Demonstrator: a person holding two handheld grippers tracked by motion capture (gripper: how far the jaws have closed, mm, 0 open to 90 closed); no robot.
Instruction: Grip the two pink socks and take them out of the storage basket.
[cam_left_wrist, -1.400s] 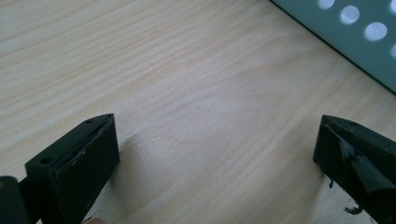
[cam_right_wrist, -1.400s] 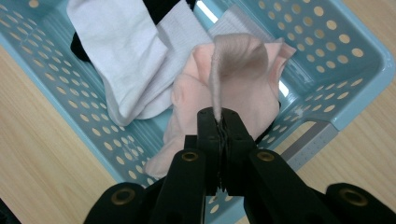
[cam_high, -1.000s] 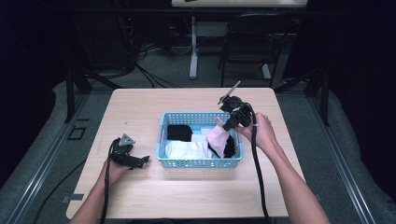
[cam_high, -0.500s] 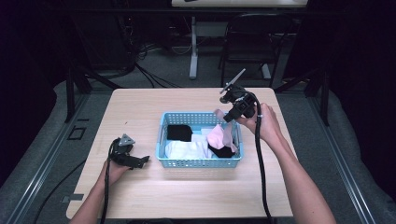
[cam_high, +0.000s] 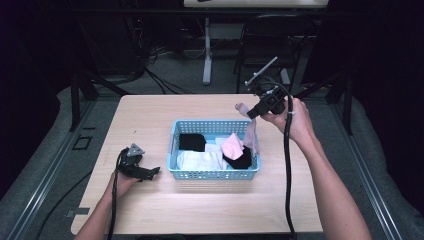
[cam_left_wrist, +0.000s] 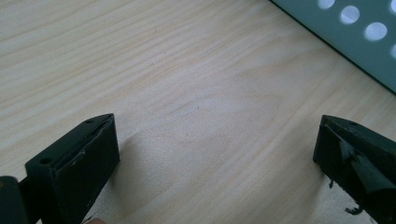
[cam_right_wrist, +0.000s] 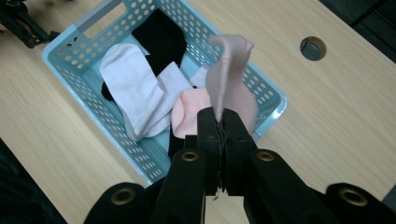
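Pale wooden table (cam_high: 200, 205) — grey carpet, black cables — bears a blue basket (cam_high: 215, 174).

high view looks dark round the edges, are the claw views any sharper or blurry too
High view: the table is lit, the floor and room behind fall to near black. Left gripper view: wood grain is crisp, the near claw tips soft, each casting a shadow. Right gripper view: basket and pink sock are sharp, the arms at the bottom blur.
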